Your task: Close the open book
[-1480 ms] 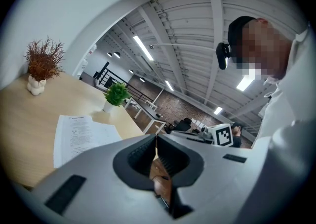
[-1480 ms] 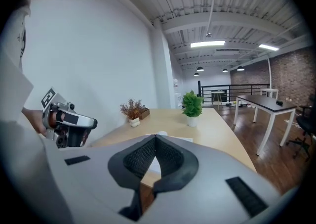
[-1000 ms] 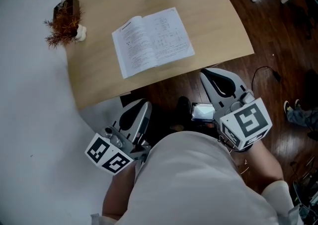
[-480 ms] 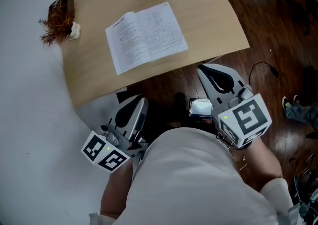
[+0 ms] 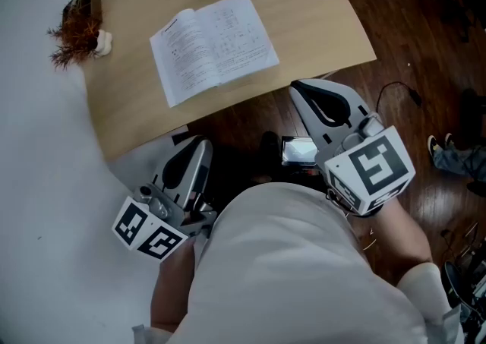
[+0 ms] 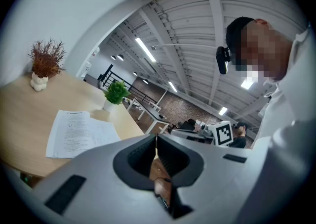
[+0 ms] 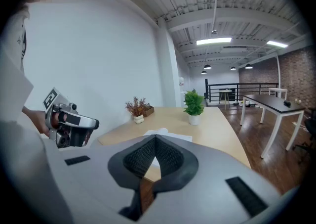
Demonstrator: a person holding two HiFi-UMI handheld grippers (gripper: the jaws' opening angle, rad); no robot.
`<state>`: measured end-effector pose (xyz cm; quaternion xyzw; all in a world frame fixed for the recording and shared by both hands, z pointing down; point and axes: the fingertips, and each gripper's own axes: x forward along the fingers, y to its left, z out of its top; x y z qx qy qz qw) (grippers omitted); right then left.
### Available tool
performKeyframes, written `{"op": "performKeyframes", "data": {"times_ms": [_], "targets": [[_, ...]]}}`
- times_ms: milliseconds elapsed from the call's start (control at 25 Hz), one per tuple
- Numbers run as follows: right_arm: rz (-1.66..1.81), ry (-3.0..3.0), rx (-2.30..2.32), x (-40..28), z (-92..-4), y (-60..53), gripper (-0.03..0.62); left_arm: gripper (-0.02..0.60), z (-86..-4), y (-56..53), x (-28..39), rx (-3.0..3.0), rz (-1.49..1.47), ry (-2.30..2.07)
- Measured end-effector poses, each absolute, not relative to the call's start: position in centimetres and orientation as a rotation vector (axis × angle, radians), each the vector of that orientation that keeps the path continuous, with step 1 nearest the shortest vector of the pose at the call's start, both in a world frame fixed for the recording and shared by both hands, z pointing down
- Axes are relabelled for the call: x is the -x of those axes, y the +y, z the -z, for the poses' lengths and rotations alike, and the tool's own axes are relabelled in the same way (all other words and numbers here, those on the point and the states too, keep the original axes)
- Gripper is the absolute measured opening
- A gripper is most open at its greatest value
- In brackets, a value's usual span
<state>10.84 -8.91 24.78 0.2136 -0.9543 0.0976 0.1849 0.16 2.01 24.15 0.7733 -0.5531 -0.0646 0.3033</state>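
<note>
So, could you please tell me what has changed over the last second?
Only the head view drifted, sliding everything up-left in frame. The open book lies on the same spot of the table, untouched; the left gripper and right gripper remain shut, empty, short of it.

open book: 1
wooden table: 1
dried plant in white pot: 1
green potted plant: 1
grippers: 2, i.e. left gripper and right gripper
marker cubes: 2, one per gripper
</note>
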Motion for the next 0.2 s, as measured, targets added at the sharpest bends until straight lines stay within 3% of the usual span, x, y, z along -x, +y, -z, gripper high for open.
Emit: {"op": "performKeyframes", "data": {"times_ms": [200], "targets": [[-0.265,-2.690,-0.606,-10.67,-24.86,-9.04,0.002,-0.002,-24.10,1.91,-0.01,-2.061,0.172,-1.468]]}}
